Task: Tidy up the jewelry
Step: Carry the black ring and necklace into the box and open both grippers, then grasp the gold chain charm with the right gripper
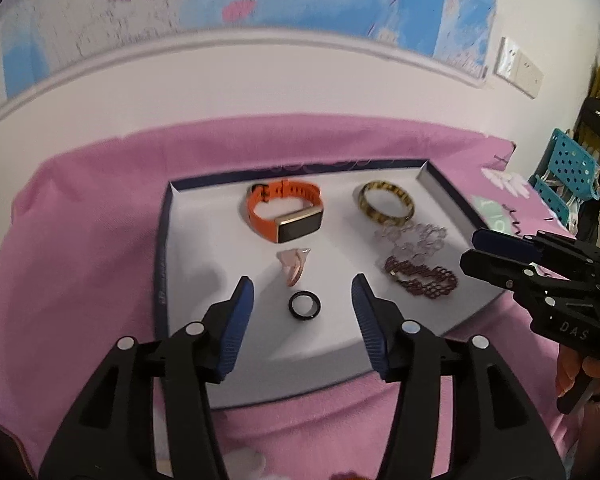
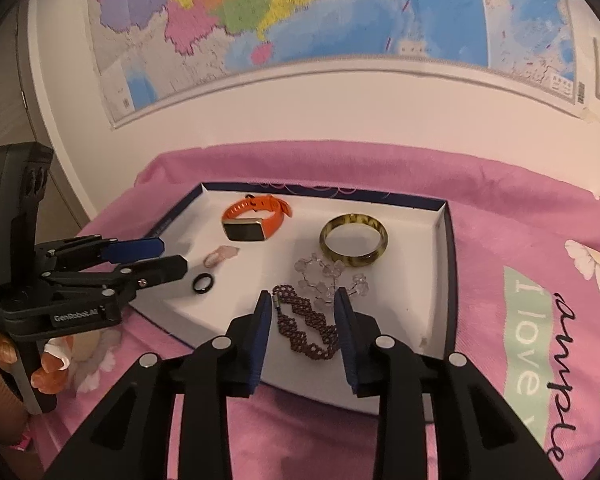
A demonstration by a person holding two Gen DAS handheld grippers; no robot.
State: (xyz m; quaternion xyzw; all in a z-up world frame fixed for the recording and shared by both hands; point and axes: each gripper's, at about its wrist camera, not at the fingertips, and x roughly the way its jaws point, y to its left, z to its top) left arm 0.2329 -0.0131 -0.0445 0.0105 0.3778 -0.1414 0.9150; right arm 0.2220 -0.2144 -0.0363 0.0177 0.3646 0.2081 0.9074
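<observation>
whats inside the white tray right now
Inside the tray: orange watch, yellow bangle, clear bead bracelet, dark bead bracelet, black ring, pink ring. Nothing covered.

A colourful wall map hangs above the pink printed cloth, with teal perforated crates beside it.

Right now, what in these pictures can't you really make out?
- Map lettering: blurred, both views.
- Pink trinket: too small and blurred to identify.
- Clear bead piece: faint against the white tray.
- Cloth lettering: cut off by the right view's edge.
</observation>
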